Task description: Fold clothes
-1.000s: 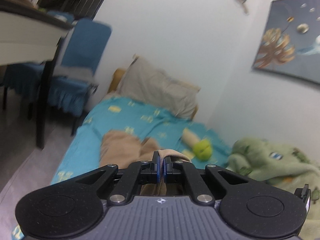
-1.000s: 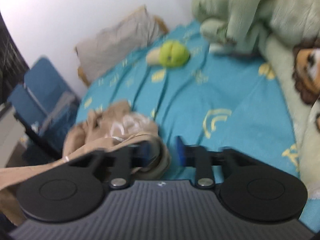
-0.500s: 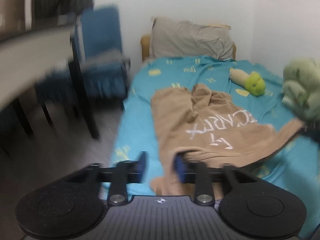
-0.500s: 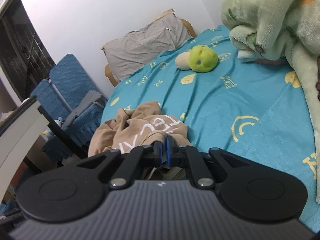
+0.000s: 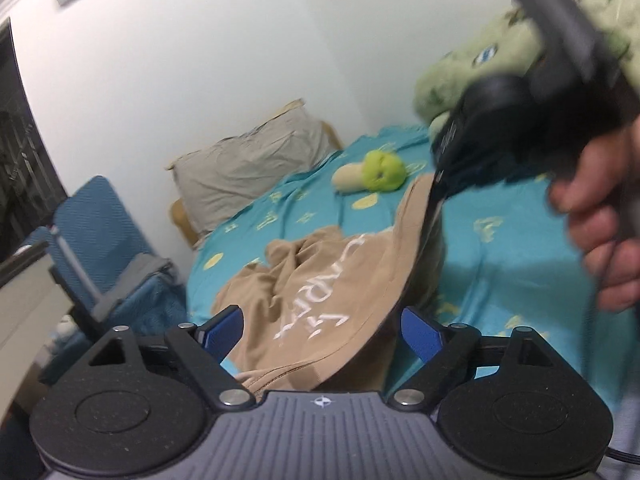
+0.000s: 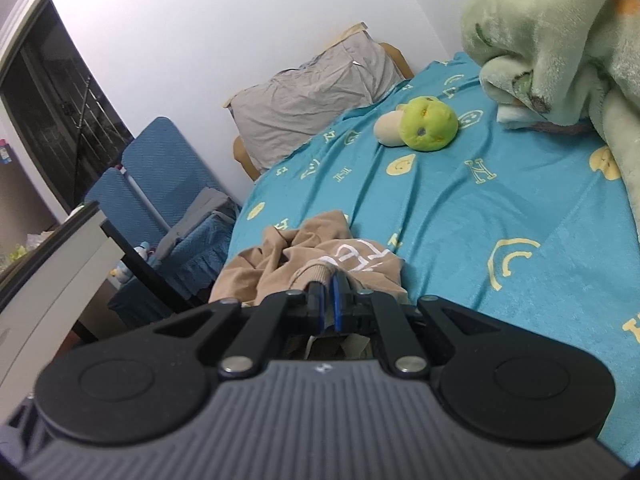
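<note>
The left gripper [image 5: 322, 330] has its jaws spread wide with nothing between the blue pads [image 5: 222, 326]; the tan sweatshirt [image 5: 320, 300] lies beyond the gap, its white lettering facing up. The right gripper [image 6: 326, 298] has its jaws pinched together on a ribbed edge of the sweatshirt [image 6: 316, 260], and in the left wrist view that gripper [image 5: 520, 128], held by the person's right hand [image 5: 600, 216], lifts one corner of the garment off the bed so that the cloth hangs in a slanted sheet. The rest of the sweatshirt lies rumpled on the turquoise bedsheet [image 6: 460, 208], near the bed's left edge. Farther up the bed a green and cream plush toy [image 6: 420, 126] rests on the sheet, well apart from the garment, and a grey pillow [image 6: 312, 100] leans at the head. A green fleece blanket [image 6: 560, 40] is heaped along the right side. Blue chairs [image 6: 160, 176] stand beside the bed.
</note>
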`<move>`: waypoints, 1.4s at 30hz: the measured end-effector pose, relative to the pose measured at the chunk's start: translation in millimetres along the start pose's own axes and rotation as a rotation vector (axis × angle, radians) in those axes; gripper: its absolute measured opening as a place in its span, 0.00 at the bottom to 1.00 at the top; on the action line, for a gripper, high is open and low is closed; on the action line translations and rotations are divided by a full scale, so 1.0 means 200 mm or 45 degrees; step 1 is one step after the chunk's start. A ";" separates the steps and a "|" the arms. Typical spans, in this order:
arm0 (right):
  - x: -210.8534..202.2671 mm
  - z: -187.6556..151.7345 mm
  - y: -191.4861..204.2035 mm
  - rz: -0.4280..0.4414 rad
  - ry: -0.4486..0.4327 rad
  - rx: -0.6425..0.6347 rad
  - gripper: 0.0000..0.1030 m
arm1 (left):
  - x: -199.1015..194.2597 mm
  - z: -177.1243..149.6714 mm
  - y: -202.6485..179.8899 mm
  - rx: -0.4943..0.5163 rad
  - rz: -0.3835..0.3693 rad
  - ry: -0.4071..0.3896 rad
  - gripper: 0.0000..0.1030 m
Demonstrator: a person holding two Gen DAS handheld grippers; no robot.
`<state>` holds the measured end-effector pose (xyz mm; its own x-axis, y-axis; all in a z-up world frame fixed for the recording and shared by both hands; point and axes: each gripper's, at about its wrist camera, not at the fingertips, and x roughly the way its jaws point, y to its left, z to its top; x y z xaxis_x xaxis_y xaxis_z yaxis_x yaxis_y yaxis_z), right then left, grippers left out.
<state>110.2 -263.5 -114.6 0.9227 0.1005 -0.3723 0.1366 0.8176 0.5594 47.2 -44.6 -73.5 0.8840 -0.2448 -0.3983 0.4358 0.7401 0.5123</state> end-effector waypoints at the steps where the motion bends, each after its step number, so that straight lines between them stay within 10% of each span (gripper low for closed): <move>1: -0.01 0.00 0.01 0.007 -0.008 -0.004 0.07 | 0.05 -0.01 -0.02 0.026 0.054 0.029 0.85; 4: -0.03 0.01 0.02 0.010 -0.033 -0.015 0.07 | 0.21 -0.03 -0.02 0.011 0.263 0.171 0.87; 9: -0.04 0.01 -0.02 -0.056 -0.063 0.012 0.07 | 0.25 -0.05 0.21 -0.364 0.505 0.287 0.86; 13: 0.00 -0.01 -0.05 -0.111 -0.046 0.022 0.07 | 0.14 -0.10 0.43 -0.655 0.577 0.282 0.94; 17: 0.07 -0.07 -0.02 -0.258 -0.020 -0.123 0.13 | 0.16 -0.14 0.39 -0.588 0.522 0.443 0.93; 21: 0.18 -0.10 -0.10 -0.451 0.059 -0.141 0.65 | 0.21 -0.18 0.37 -0.536 0.530 0.544 0.92; 28: 0.02 0.03 0.01 -0.421 -0.202 -0.177 0.75 | -0.06 -0.10 0.58 -0.993 0.569 0.241 0.93; 42: -0.89 0.85 0.78 -0.050 -0.790 -0.217 0.75 | -1.13 0.81 1.17 -1.093 0.812 -0.530 0.93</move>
<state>27.8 -249.2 164.7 0.9621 -0.2362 0.1363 0.1624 0.8978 0.4094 -23.2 82.2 258.8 0.9595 0.2585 0.1119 -0.2295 0.9478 -0.2212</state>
